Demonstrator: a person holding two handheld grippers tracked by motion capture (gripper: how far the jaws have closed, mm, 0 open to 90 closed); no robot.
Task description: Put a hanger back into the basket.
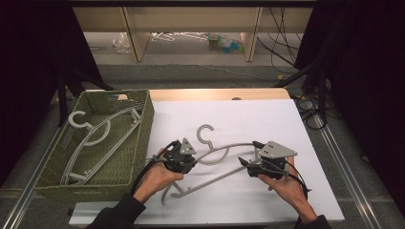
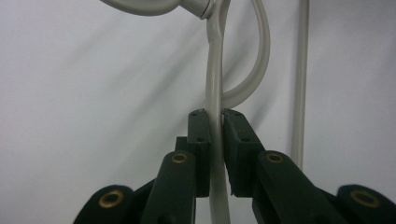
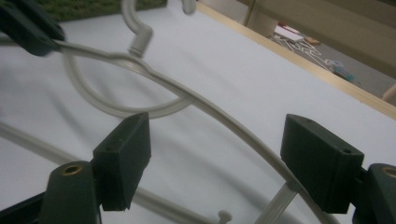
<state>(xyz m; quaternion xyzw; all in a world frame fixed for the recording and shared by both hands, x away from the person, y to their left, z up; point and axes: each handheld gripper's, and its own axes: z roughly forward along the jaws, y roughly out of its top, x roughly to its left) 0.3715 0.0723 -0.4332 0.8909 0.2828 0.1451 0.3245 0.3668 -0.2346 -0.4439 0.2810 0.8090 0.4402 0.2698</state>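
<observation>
We pinch the grey clothes hanger (image 1: pixel 217 160), lying right of the green wicker basket (image 1: pixel 143 119), in our left hand-held gripper (image 2: pixel 215 135); our right hand-held gripper (image 3: pixel 217 163), jaws wide, straddles its shoulder and must clamp next.

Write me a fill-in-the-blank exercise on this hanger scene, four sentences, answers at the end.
1. The left gripper is shut on the grey ____ lying on the white table.
2. The right gripper has its jaws ____ around an arm of that hanger.
3. A second hanger lies inside the green ____.
4. The basket sits to the ____ of the grippers in the high view.

Missing words: hanger; open; basket; left
</observation>
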